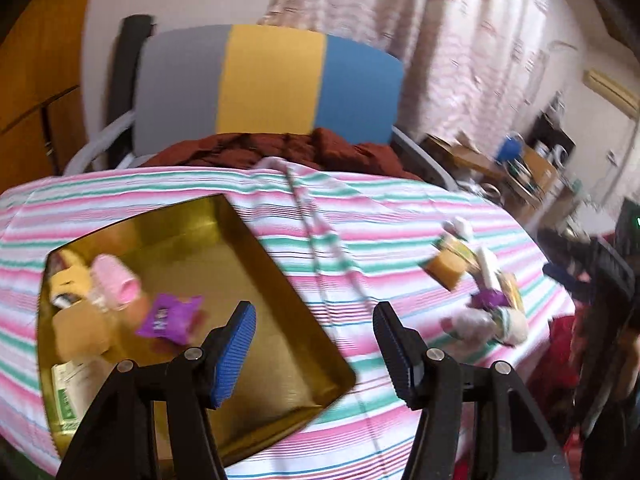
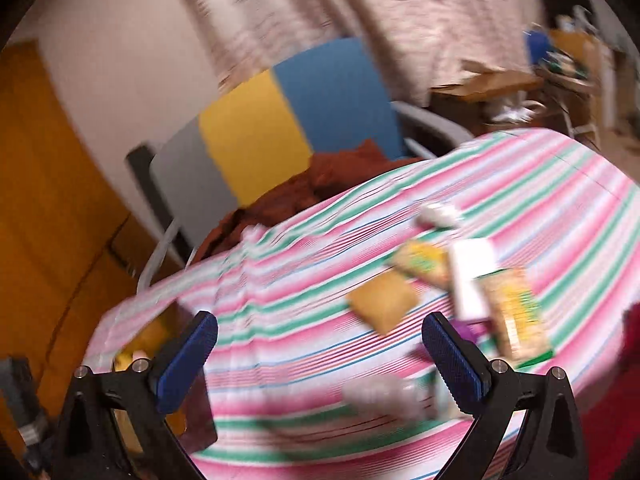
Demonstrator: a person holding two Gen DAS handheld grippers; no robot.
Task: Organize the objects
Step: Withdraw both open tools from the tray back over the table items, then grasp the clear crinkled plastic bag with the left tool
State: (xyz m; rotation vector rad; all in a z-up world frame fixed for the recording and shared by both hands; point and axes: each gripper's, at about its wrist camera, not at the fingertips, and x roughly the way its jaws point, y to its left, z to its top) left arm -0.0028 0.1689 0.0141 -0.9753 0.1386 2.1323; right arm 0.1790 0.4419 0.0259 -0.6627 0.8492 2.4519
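Note:
A gold tray (image 1: 280,280) lies on the striped tablecloth (image 1: 360,220) at the left. In it are a purple packet (image 1: 168,316), a pink roll (image 1: 116,280) and several other small items. My left gripper (image 1: 316,332) is open over the tray's right edge, holding nothing. A cluster of loose items sits at the right of the table: an orange block (image 1: 444,268) (image 2: 382,300), a white box (image 2: 470,276), yellow-green packets (image 2: 516,316) and a pale wrapped thing (image 2: 384,394). My right gripper (image 2: 320,344) is open above the cloth, left of that cluster. Both views are blurred.
A chair with grey, yellow and blue back panels (image 1: 272,80) stands behind the table, with a dark red cloth (image 1: 280,152) on its seat. Curtains hang behind. A cluttered desk (image 1: 520,164) is at the far right, an orange wooden door (image 2: 40,200) at the left.

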